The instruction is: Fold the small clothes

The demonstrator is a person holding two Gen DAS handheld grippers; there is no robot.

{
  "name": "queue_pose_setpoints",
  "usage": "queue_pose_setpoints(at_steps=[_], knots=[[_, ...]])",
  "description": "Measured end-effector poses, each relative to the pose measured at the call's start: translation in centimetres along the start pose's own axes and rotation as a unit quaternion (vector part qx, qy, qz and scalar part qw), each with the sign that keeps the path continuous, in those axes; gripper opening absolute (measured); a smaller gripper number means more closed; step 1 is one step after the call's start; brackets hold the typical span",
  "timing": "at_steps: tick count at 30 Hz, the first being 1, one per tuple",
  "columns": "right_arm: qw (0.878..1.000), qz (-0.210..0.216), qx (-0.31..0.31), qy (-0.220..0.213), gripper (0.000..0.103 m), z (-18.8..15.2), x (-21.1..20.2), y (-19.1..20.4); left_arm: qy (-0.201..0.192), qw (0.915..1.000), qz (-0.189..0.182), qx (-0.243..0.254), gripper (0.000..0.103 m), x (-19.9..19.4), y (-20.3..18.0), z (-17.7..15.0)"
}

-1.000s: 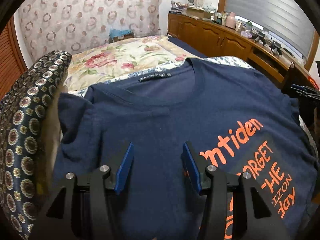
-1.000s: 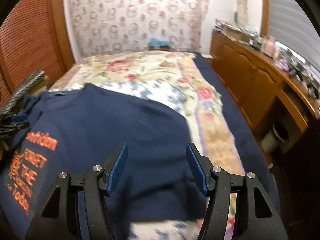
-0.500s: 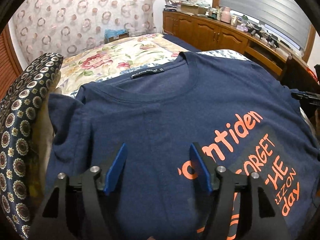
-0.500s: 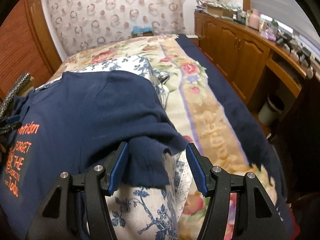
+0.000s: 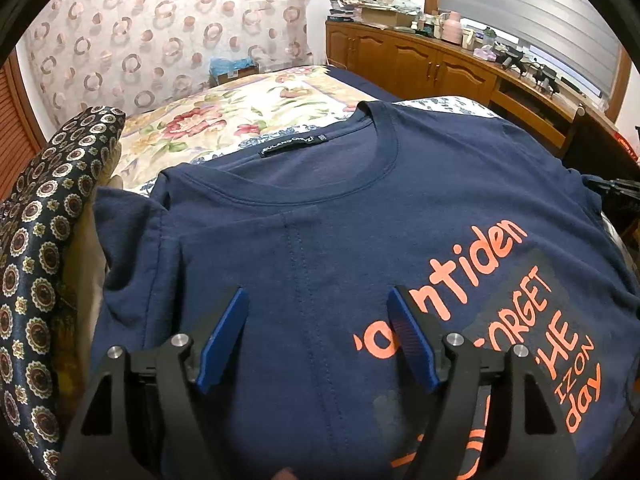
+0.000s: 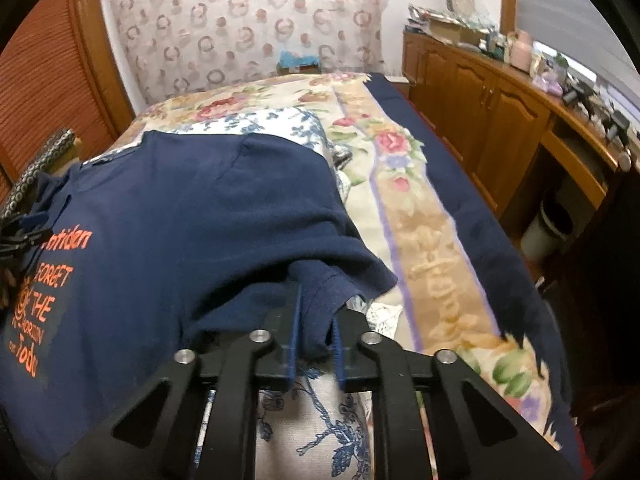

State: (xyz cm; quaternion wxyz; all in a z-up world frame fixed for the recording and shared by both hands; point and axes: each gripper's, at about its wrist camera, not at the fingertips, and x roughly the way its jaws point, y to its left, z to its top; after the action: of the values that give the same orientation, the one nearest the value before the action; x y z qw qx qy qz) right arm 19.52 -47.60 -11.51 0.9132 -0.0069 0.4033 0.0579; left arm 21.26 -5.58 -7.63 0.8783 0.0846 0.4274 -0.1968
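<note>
Left gripper [image 5: 318, 312] opening over navy shirt [image 5: 360, 240], nothing pinched; patterned cloth [image 5: 36, 260] at left. Right gripper [image 6: 316, 320] pinching sleeve [image 6: 320, 292]; wooden cabinets [image 6: 500, 108] far right.

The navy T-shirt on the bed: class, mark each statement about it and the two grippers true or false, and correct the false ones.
1. The right gripper is shut on the sleeve of the T-shirt. True.
2. The left gripper is clamped on the collar. False: its jaws are apart and opening above the shirt's chest, with no cloth pinched between them.
3. The lettering on the shirt is orange. True.
4. The shirt lies face down. False: the print faces up.
5. A wooden cabinet stands beside the bed. True.
6. The shirt is already folded into a small square. False: it lies spread out.
</note>
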Motion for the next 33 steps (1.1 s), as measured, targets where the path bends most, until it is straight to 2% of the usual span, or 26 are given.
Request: queue_pose_setpoints(at_steps=[6, 13, 16, 20, 24, 27, 30, 33], knots=[[0.999, 0.022, -0.022, -0.043, 0.003, 2.3, -1.3, 2.4, 0.000, 1.0000, 0.001, -0.001, 0.075, 0.0, -0.1, -0.1], [0.991, 0.089, -0.064, -0.070, 0.003, 4.3, -2.3, 8.5, 0.000, 1.0000, 0.001, -0.001, 0.075, 0.0, -0.1, -0.1], [0.987, 0.125, -0.089, -0.052, 0.003, 3.9, -1.6, 11.8, -0.002, 1.0000, 0.002, -0.002, 0.075, 0.0, -0.1, -0.1], [0.982, 0.150, -0.113, -0.010, 0.003, 2.7, 0.1, 15.0, -0.020, 0.9998, 0.005, -0.005, 0.075, -0.8, 0.1, -0.2], [0.979, 0.156, -0.125, 0.026, 0.003, 1.2, 1.4, 16.4, -0.053, 0.9985, 0.000, -0.015, 0.075, -2.6, 0.6, 0.1], [0.980, 0.150, -0.123, 0.036, 0.003, 0.6, 1.8, 16.5, -0.078, 0.9967, 0.000, -0.022, 0.075, -4.1, 0.9, 0.2], [0.981, 0.146, -0.119, 0.041, 0.018, 0.6, 1.7, 16.6, -0.092, 0.9954, 0.001, -0.026, 0.075, -4.8, 1.2, 0.2], [0.982, 0.134, -0.125, 0.037, 0.024, 1.2, 0.8, 16.8, -0.099, 0.9948, 0.004, -0.025, 0.075, -5.2, 1.6, 0.0]])
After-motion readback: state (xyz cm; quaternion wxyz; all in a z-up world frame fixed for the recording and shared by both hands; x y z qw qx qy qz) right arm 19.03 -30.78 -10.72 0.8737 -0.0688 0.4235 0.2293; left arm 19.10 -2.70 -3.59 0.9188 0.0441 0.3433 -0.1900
